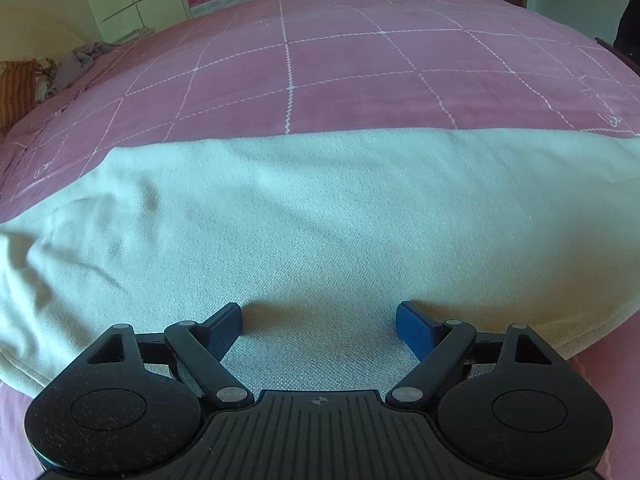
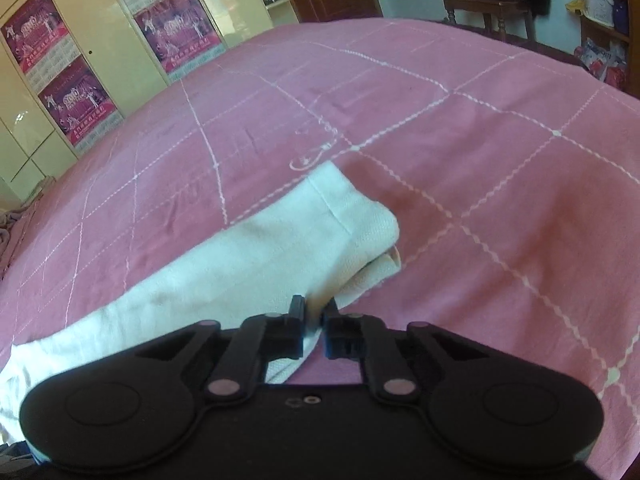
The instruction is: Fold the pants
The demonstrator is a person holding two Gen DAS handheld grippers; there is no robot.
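left wrist view: the pale pants [image 1: 320, 220] lie spread flat across the near part of the pink quilted bedspread [image 1: 360, 64], their far edge a straight line across the bed. their left and right ends run out of the picture, so the full shape cannot be made out, and the near hem is hidden under the tool body. the left gripper [image 1: 319, 322] tilts down over the cloth with its jaws spread wide, the blue pads [image 1: 414, 326] apart and nothing caught between them. whether the tips touch the fabric is hard to tell.

right wrist view: a folded end of the pants [image 2: 304, 232] lies on the bedspread [image 2: 500, 184] with a stitched hem on top and a second layer peeking out beneath. the right gripper [image 2: 314, 316] points down at the near edge of this end, jaws drawn close together and pinching a fold of the cloth. the pads themselves are dark and blurred. the rest of the garment trails off lower left, cut by the frame. wardrobe doors [image 2: 80, 64] with posters stand beyond the bed.
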